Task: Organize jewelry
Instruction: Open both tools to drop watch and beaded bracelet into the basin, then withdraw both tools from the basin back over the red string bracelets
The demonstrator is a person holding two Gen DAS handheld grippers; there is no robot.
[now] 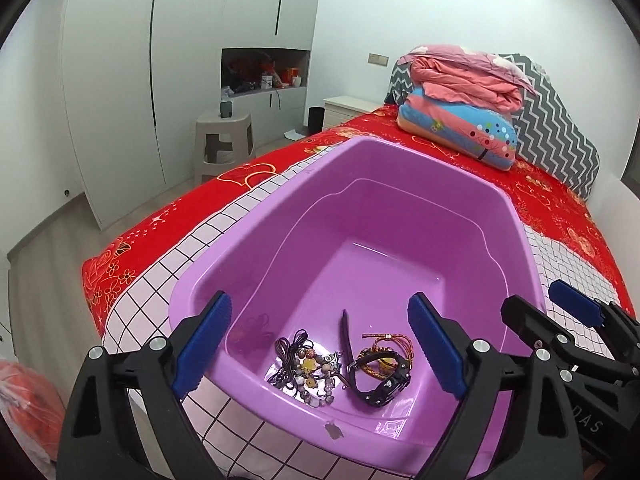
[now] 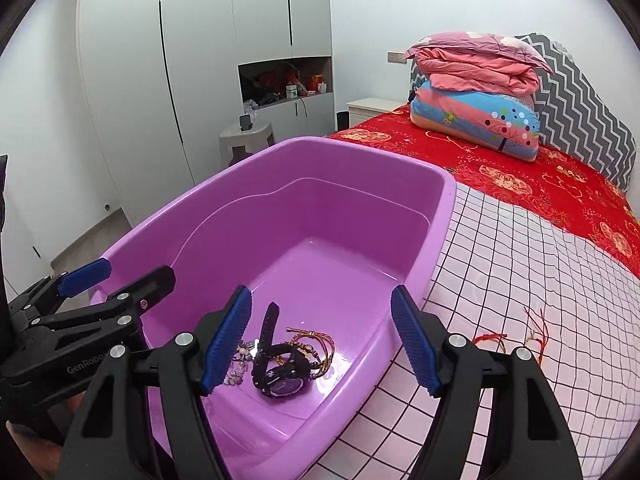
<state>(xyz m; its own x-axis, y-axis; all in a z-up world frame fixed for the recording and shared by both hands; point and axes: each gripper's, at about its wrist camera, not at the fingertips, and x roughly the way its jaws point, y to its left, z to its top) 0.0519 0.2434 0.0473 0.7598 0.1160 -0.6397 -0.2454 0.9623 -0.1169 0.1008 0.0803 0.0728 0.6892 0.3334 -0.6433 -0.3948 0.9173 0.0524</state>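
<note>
A purple plastic basin (image 1: 400, 208) (image 2: 320, 208) sits on a white checkered cloth (image 2: 520, 260) on the bed. In its near corner lie a tangle of beaded bracelets (image 1: 308, 372), a black wristwatch (image 1: 380, 380) (image 2: 280, 376) and braided cord bracelets (image 1: 386, 348) (image 2: 316, 344). My left gripper (image 1: 320, 344) hovers open above this pile with nothing between its fingers; the right wrist view shows it at the left (image 2: 120, 280). Over the basin's near right corner my right gripper (image 2: 322, 342) (image 1: 548, 312) also stands open and empty. Red string bracelets (image 2: 516, 340) lie on the cloth to the right of the basin.
Folded pink and blue quilts (image 2: 476, 92) are stacked at the head of the red bedspread (image 2: 520, 176). A grey stool (image 1: 224, 140) and white wardrobes (image 1: 120, 80) stand beyond the bed's left edge. A nightstand (image 1: 348, 108) is by the far wall.
</note>
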